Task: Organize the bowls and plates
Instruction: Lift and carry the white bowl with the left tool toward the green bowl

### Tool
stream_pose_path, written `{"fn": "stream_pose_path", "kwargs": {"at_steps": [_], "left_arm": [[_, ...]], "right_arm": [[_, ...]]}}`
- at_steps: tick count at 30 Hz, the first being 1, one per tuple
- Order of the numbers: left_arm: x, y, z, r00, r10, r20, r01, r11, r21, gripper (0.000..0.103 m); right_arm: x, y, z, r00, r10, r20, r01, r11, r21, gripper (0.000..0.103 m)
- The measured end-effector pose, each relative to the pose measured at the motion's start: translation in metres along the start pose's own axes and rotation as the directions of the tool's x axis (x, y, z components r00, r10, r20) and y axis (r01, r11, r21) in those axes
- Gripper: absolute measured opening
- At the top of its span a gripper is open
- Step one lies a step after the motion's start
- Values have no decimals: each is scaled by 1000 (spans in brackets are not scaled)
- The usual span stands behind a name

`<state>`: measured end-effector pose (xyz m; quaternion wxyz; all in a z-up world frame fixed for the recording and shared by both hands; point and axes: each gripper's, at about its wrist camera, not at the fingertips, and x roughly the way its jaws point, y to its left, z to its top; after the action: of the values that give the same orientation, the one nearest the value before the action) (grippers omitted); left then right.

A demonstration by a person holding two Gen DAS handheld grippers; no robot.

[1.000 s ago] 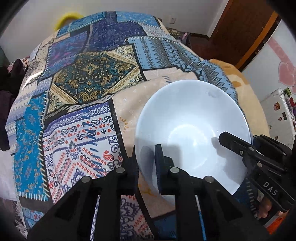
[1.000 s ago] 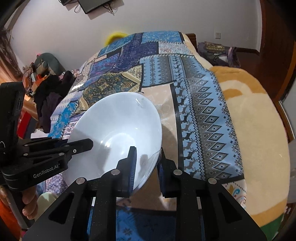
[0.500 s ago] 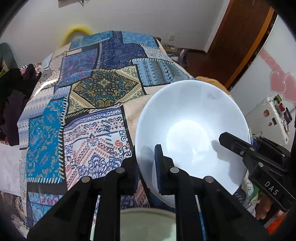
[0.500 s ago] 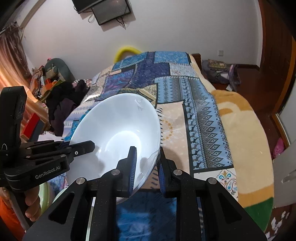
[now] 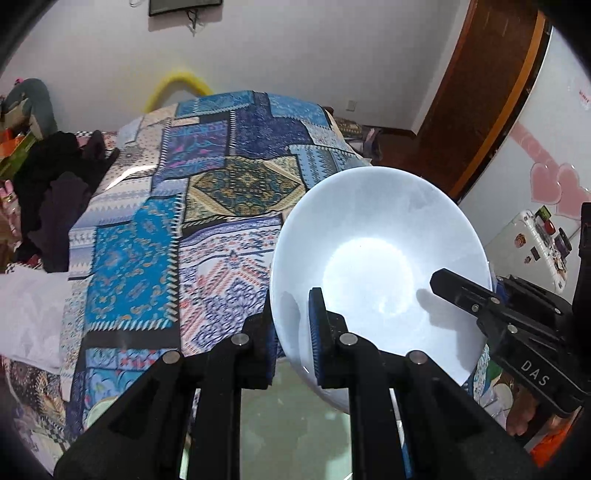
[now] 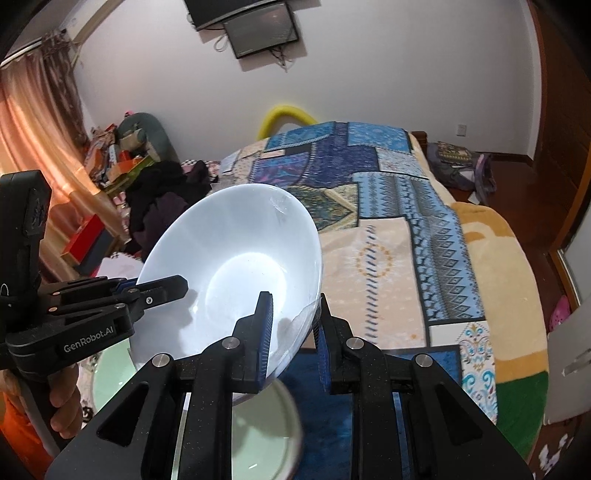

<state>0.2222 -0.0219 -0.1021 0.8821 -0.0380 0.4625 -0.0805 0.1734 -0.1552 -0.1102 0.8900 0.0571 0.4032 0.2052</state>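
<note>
A big round white bowl (image 5: 376,258) hangs in the air, tipped so you can see right inside it. Two black tongs hold it, one on each side. The left tongs (image 5: 293,332) pinch the bowl's rim, with one blue pad (image 5: 316,332) inside the bowl and the other outside, squeezed tight on the thin wall. The right tongs (image 6: 293,332) pinch the rim on the opposite side the same way, one pad in and one pad out, closed hard on the bowl. A hand (image 6: 64,402) grips the handle of the left tongs.

Right under the bowl sits a pale green round plate (image 6: 258,439), not touching it. Another pale green dish (image 6: 110,373) peeks out beside that one.

Behind the bowl lies a bed with a blue patchwork blanket (image 5: 147,251) and a fuzzy tan blanket (image 6: 491,258) along one edge. A pile of dark clothes (image 5: 55,192) sits on the far side of the bed. A yellow foam tube (image 6: 286,114) curves up at the head of the bed. A black screen (image 6: 262,31) hangs on the white wall.
</note>
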Motion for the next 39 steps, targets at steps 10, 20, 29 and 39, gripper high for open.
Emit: {"fn": "stream_pose_path", "kwargs": {"at_steps": [10, 20, 29, 39], "left_arm": [[-57, 48, -31, 997, 40, 70, -34, 996, -81, 15], [-97, 104, -70, 988, 112, 102, -93, 979, -179, 15], [-112, 147, -102, 984, 156, 90, -129, 958, -257, 15], [-106, 172, -130, 983, 176, 46, -155, 943, -294, 15]], "right_arm": [[5, 53, -6, 997, 79, -11, -79, 995, -64, 19], [24, 110, -16, 983, 178, -48, -183, 977, -112, 19], [43, 151, -26, 971, 217, -104, -233, 957, -172, 19], [67, 173, -48, 954, 235, -186, -268, 947, -178, 19]]}}
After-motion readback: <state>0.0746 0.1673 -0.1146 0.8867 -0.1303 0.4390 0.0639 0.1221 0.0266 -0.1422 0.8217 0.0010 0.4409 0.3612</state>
